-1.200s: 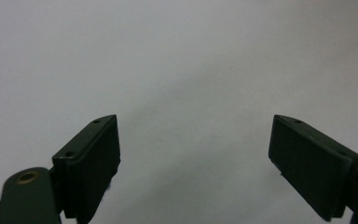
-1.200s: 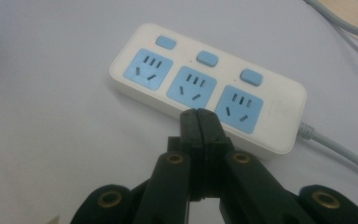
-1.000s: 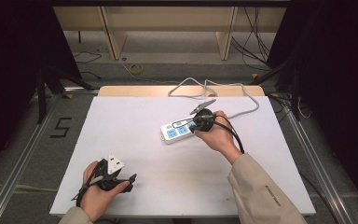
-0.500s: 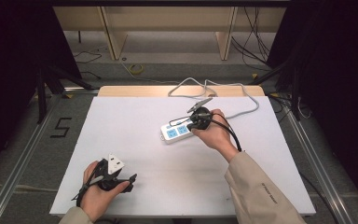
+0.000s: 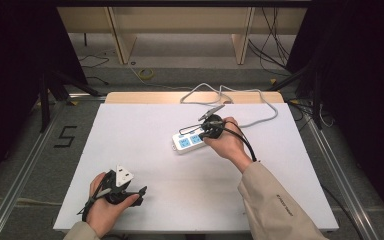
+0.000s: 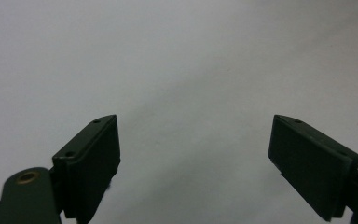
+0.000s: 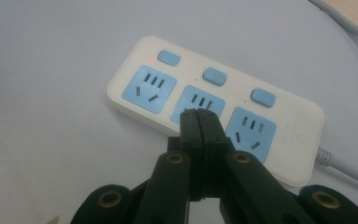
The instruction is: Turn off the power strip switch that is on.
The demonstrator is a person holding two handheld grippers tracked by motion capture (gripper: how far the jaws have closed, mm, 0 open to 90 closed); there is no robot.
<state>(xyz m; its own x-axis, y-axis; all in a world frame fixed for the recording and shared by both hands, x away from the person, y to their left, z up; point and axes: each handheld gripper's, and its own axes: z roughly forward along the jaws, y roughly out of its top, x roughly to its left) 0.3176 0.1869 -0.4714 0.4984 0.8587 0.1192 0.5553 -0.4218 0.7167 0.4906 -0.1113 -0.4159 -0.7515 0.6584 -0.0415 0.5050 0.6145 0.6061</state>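
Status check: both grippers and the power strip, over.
Right gripper shut, empty, tips over the power strip's middle socket. Left gripper open, empty, over the bare white table. Nothing in the way.

The left claw has flat black rectangular pads with small screw holes; the right claw is matte black with brass-ringed pivots. A black cable loops off it. The right sleeve is beige.
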